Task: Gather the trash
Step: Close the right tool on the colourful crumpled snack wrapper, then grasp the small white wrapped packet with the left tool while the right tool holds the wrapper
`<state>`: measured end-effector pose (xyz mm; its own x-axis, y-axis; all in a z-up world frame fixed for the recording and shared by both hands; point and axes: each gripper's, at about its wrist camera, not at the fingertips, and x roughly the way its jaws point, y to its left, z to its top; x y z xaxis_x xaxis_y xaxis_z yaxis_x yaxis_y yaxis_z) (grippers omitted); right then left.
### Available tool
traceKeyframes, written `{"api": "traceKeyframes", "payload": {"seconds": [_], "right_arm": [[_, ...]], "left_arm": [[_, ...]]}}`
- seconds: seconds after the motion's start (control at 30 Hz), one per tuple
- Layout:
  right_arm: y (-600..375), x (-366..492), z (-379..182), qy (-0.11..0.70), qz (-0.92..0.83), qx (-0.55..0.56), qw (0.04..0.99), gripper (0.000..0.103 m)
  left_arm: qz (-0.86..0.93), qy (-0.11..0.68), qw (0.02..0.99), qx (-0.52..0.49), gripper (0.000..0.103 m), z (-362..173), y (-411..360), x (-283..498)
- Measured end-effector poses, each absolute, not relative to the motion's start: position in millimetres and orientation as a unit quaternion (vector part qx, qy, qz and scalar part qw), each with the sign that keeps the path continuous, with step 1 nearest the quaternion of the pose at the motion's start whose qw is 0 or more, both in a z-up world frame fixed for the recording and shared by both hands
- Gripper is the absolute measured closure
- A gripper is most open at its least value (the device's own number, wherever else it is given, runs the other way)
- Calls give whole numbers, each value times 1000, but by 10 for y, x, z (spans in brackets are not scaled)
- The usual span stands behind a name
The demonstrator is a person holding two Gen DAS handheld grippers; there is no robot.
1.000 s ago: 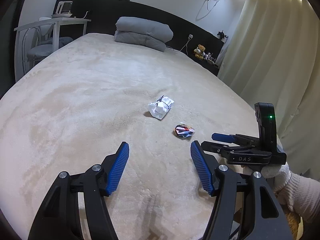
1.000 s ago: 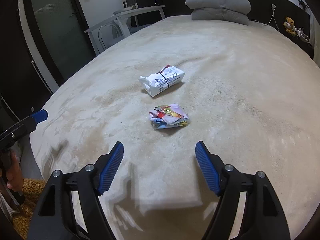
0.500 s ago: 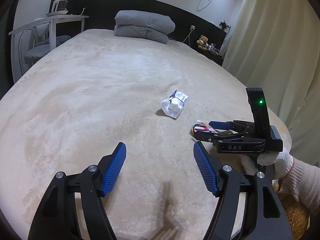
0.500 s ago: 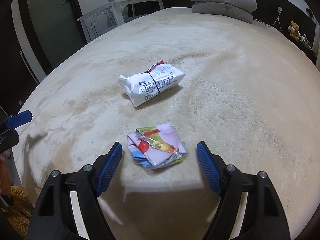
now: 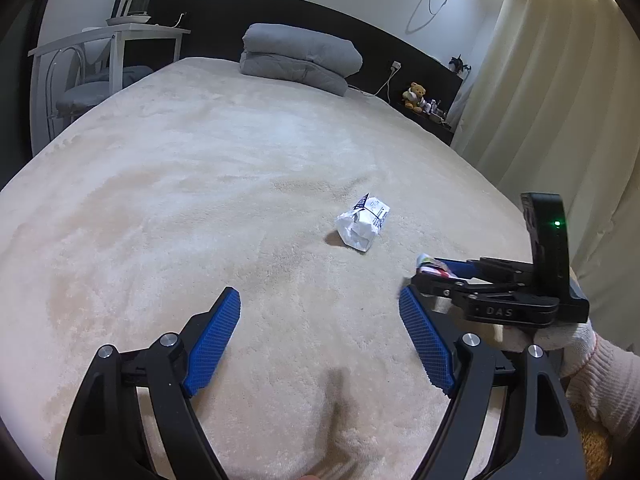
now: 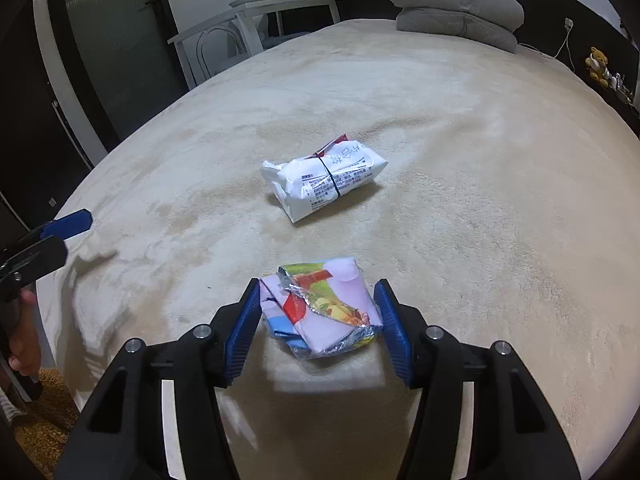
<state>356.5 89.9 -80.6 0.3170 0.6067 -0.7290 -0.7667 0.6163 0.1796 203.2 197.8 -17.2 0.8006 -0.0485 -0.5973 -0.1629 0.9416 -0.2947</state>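
A crumpled colourful wrapper (image 6: pixel 320 308) lies on the cream bed (image 6: pixel 460 160) near its foot. My right gripper (image 6: pixel 318 284) is closing on it, and both blue pads touch its sides. From the left wrist view the right gripper (image 5: pixel 432 270) comes in from the right with the wrapper (image 5: pixel 430 262) at its tips. A white packet (image 6: pixel 324 184) bound with a dark band lies farther up the bed (image 5: pixel 362 226). My left gripper (image 5: pixel 318 296) hovers over bare blanket, its jaws opening with nothing between them.
Folded grey bedding (image 5: pixel 300 58) sits at the head of the bed against a dark headboard. A white desk (image 5: pixel 112 36) and chair stand to the left, a curtain (image 5: pixel 560 100) to the right. A teddy bear (image 5: pixel 416 94) sits on a side shelf.
The right gripper moved forward over the colourful wrapper and closed its jaws onto it. The left gripper moved forward and its jaws spread wider.
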Motion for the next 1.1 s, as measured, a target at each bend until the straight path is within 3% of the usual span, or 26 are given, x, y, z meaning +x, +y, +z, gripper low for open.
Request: {"api": "traceKeyframes", "payload": {"seconds": [0.17, 0.3, 0.67, 1.1], "right_arm": [[688, 3453, -658, 393, 428, -79, 810, 46], [476, 3385, -569, 393, 428, -55, 812, 46], [-27, 3341, -373, 381, 421, -18, 823, 46], [-304, 3363, -257, 372, 434, -2, 821, 46]], "left_arm": [[31, 308, 935, -172, 23, -179, 1991, 2212], [28, 300, 939, -165, 9, -198, 1961, 2408], [9, 307, 936, -171, 9, -287, 1733, 3086], [35, 350, 929, -111, 9, -535, 1593, 3809]]}}
